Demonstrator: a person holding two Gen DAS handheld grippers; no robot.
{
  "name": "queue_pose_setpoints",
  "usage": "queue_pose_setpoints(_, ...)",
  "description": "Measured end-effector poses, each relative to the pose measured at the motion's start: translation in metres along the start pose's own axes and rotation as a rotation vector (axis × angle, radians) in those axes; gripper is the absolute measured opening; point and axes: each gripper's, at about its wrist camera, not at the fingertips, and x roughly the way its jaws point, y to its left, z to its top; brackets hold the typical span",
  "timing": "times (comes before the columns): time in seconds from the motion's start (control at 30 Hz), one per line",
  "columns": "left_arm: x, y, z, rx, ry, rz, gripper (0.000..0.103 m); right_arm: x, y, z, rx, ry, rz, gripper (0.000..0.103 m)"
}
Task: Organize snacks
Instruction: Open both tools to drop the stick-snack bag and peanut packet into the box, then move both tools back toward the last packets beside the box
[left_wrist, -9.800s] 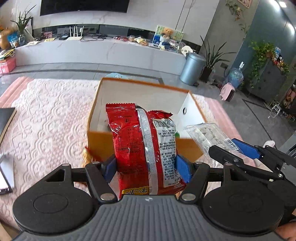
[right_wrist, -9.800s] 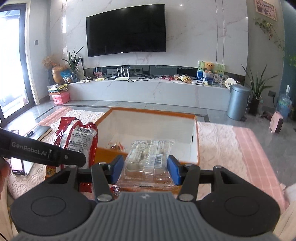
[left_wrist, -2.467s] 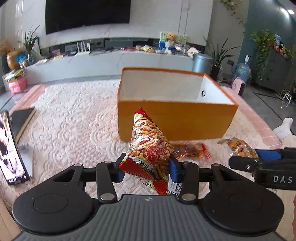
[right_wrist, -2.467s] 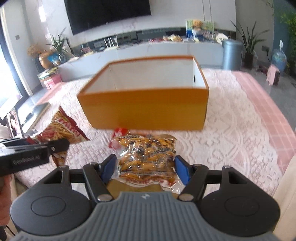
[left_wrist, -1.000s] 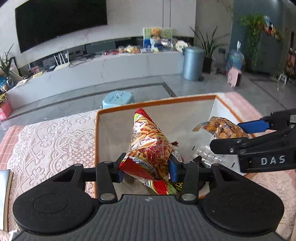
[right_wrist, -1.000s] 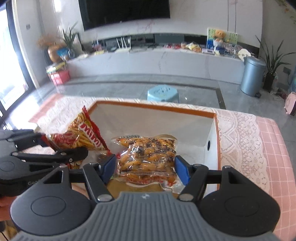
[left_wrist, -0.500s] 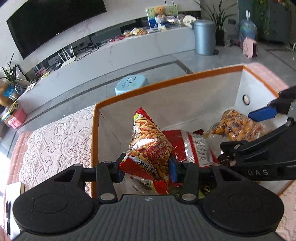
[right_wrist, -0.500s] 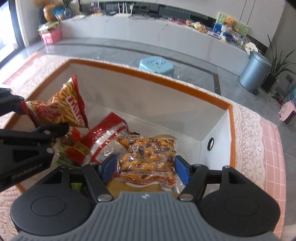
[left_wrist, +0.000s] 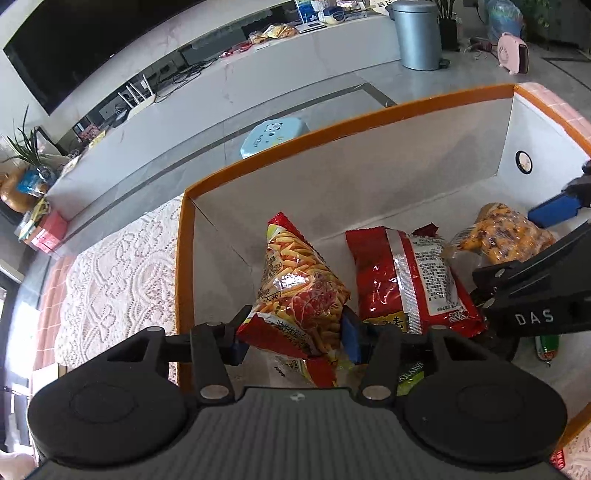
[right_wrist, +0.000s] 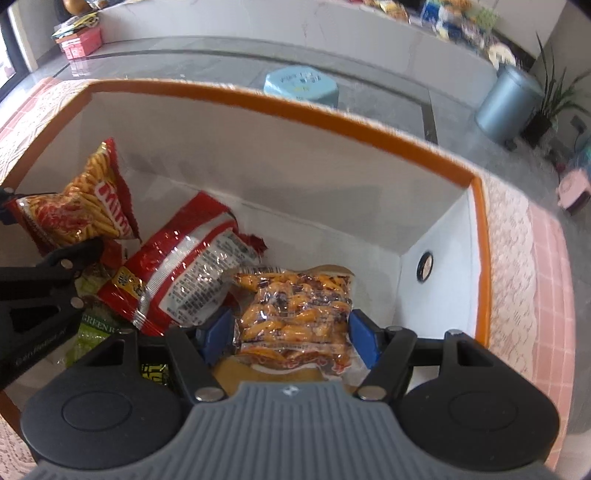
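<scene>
I hold 2 grippers down inside the orange-rimmed box (left_wrist: 369, 122), whose white walls rise around both of them.

My left gripper (left_wrist: 291, 338) is clamped on the lower end of the fries-print snack bag (left_wrist: 295, 291), its 2 blue pads pressed into the foil from either side. The bag stands tilted with its sealed top pointing up, near the box's left wall and not touching it as far as I can see. In the right wrist view the same bag (right_wrist: 85, 206) hangs at the left end of the box.

Just right of it, the red packet (left_wrist: 410, 280) with a silver seam lies on the box floor, its printed back up, about the middle of the box. Below it a green wrapper (right_wrist: 94, 328) shows beside the near wall.

Further right, my right gripper (right_wrist: 291, 338) holds the clear bag of orange snacks (right_wrist: 295, 317) between its pads, jaws spread fairly wide around the pack. That bag sits low toward the box's right end, close to the wall with the round finger hole (right_wrist: 424, 267). Whether it touches the floor I cannot tell.
</scene>
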Motion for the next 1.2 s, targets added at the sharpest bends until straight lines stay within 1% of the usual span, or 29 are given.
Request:
queue_pose_setpoints(0.1, -0.002, -0.001, -0.002, -0.002, -0.014, 0.008, 0.061, 0.002, -0.006, 0.002, 0.048, 0.018, 0.018, 0.067)
queue_pose_setpoints(0.13, -0.003, -0.001, -0.003, -0.004, -0.024, 0.008, 0.063, 0.001, -0.008, 0.002, 0.057, 0.018, 0.025, 0.067)
queue_pose_setpoints(0.23, -0.011, -0.003, -0.008, -0.002, -0.059, 0.012, 0.073, 0.0, -0.009, 0.003, 0.06, 0.014, 0.025, 0.068)
queue_pose_setpoints(0.27, -0.011, -0.001, -0.006, 0.001, -0.068, 0.015, 0.075, -0.001, -0.008, 0.003, 0.056, 0.013, 0.022, 0.068)
queue_pose_setpoints(0.33, -0.014, -0.001, -0.005, 0.002, -0.084, 0.019, 0.076, -0.004, -0.005, 0.003, 0.046, 0.008, 0.013, 0.069)
queue_pose_setpoints(0.4, -0.02, 0.0, -0.005, -0.006, -0.101, 0.019, 0.076, -0.008, 0.0, 0.003, 0.03, -0.004, 0.007, 0.073)
queue_pose_setpoints(0.5, -0.029, 0.001, -0.006, -0.019, -0.127, 0.01, 0.077, -0.013, 0.005, 0.002, 0.001, -0.017, 0.014, 0.079)
queue_pose_setpoints(0.57, -0.034, 0.0, -0.007, -0.022, -0.14, 0.008, 0.079, -0.017, 0.007, -0.001, -0.014, -0.021, 0.01, 0.085)
queue_pose_setpoints(0.67, -0.042, 0.0, -0.008, -0.026, -0.157, 0.01, 0.081, -0.026, 0.008, -0.006, -0.03, -0.037, -0.007, 0.086)
queue_pose_setpoints(0.83, -0.058, -0.002, -0.011, -0.025, -0.179, 0.008, 0.081, -0.043, 0.004, -0.014, -0.016, -0.065, 0.005, 0.09)
queue_pose_setpoints(0.97, -0.074, -0.001, -0.016, -0.022, -0.198, 0.008, 0.081, -0.062, 0.0, -0.022, 0.007, -0.089, 0.012, 0.092)
queue_pose_setpoints(1.1, -0.095, 0.0, -0.024, -0.047, -0.221, -0.009, 0.081, -0.086, -0.003, -0.035, 0.037, -0.128, 0.02, 0.094)
queue_pose_setpoints(1.2, -0.115, 0.0, -0.033, -0.079, -0.259, -0.014, 0.081, -0.105, -0.006, -0.047, 0.07, -0.173, 0.016, 0.095)
